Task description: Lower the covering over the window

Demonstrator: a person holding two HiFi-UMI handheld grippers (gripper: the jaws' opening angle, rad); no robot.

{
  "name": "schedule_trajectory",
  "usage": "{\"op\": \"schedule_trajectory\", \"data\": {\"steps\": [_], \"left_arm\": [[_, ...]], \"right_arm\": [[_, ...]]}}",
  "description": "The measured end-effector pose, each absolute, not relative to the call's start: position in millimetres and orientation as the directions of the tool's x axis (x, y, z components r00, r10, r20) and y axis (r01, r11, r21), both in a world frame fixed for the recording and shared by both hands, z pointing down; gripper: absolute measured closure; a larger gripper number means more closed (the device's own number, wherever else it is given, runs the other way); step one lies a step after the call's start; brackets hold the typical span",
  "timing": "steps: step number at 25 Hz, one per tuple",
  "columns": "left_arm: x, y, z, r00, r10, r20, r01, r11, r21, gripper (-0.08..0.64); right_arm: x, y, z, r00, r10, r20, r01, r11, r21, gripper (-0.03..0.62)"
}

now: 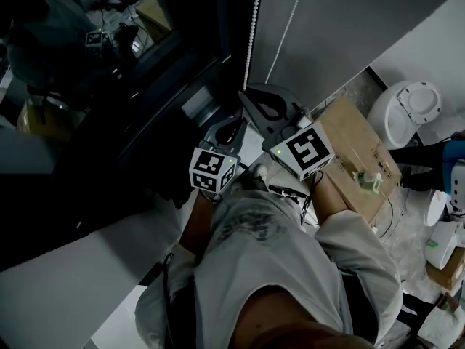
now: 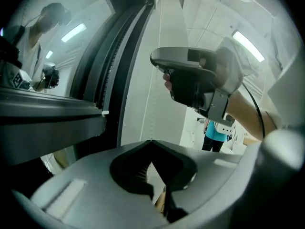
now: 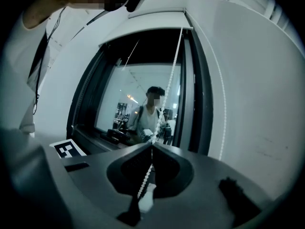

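A dark window (image 1: 109, 86) fills the left of the head view, and its glass (image 3: 138, 99) shows bare in the right gripper view. Two white bead chain strands (image 1: 252, 27) hang beside the frame. My right gripper (image 3: 152, 144) is shut on one strand (image 3: 171, 75), which runs taut up to the window top. The other strand (image 3: 221, 104) hangs free against the wall. My left gripper (image 2: 151, 141) is shut too, with a thin bead strand (image 2: 155, 104) running straight down into its tip. In the head view the left gripper (image 1: 234, 128) sits just below and left of the right gripper (image 1: 263, 99).
A cardboard box (image 1: 363, 151) lies on the floor to the right, with a white round fixture (image 1: 408, 109) behind it and white tubs (image 1: 442, 244) at the edge. A person in a teal top (image 2: 217, 133) stands in the background. The window ledge (image 2: 52, 113) juts out at the left.
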State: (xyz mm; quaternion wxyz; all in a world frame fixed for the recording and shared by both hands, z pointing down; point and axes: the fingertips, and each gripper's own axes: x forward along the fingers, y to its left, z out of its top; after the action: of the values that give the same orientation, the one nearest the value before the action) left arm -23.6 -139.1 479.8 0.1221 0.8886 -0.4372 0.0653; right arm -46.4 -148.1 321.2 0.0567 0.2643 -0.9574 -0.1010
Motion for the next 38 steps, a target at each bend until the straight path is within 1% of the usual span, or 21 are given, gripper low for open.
{"op": "schedule_trajectory", "data": {"steps": [7,10,13,17,21,24,28,34,35,38], "left_arm": [[-25.9,-117.4,519.9,0.599,-0.739,0.31,-0.8,-0.571,0.186,0.552],[-30.4,-109.7,521.6,0.605,-0.736,0.303,-0.796,-0.562,0.225,0.551],[-41.7,-109.8,497.3,0.603,-0.758,0.247,-0.796,-0.553,0.247,0.526],[-58.7,-118.2,432.2,0.608,-0.786,0.111,-0.78,-0.564,0.271,0.466],[-60.3,-131.6,362.2,0.619,-0.785,0.006,-0.77,-0.605,0.202,0.446],[-53.5,-141.3,317.8,0.632,-0.774,-0.033,-0.765,-0.63,0.134,0.439],[-44.1,-153.1,278.3,0.635,-0.77,-0.067,-0.767,-0.638,0.063,0.439],[-32.2,-165.1,243.4,0.644,-0.756,-0.118,-0.758,-0.651,0.031,0.44],[-31.1,-166.9,240.9,0.641,-0.758,-0.12,-0.761,-0.648,0.021,0.45],[-28.1,-171.6,240.4,0.629,-0.77,-0.107,-0.776,-0.631,-0.023,0.53]], "right_arm": [[-46.5,-141.1,364.7,-0.849,-0.513,0.128,-0.488,0.853,0.188,0.574],[-44.5,-139.6,371.2,-0.847,-0.515,0.13,-0.493,0.854,0.167,0.574],[-42.8,-140.2,370.9,-0.845,-0.52,0.125,-0.498,0.85,0.169,0.575],[-41.2,-140.9,371.1,-0.844,-0.523,0.121,-0.502,0.849,0.169,0.575],[-42.0,-140.8,371.3,-0.845,-0.521,0.12,-0.499,0.85,0.17,0.574],[-43.1,-140.8,372.5,-0.844,-0.523,0.119,-0.501,0.848,0.17,0.575],[-44.7,-140.5,373.1,-0.843,-0.523,0.121,-0.502,0.848,0.171,0.574],[-46.2,-141.7,372.1,-0.843,-0.523,0.124,-0.501,0.848,0.173,0.575],[-46.4,-142.0,372.1,-0.843,-0.524,0.124,-0.501,0.848,0.173,0.575],[-46.8,-143.5,372.1,-0.842,-0.525,0.123,-0.503,0.847,0.174,0.575]]}}
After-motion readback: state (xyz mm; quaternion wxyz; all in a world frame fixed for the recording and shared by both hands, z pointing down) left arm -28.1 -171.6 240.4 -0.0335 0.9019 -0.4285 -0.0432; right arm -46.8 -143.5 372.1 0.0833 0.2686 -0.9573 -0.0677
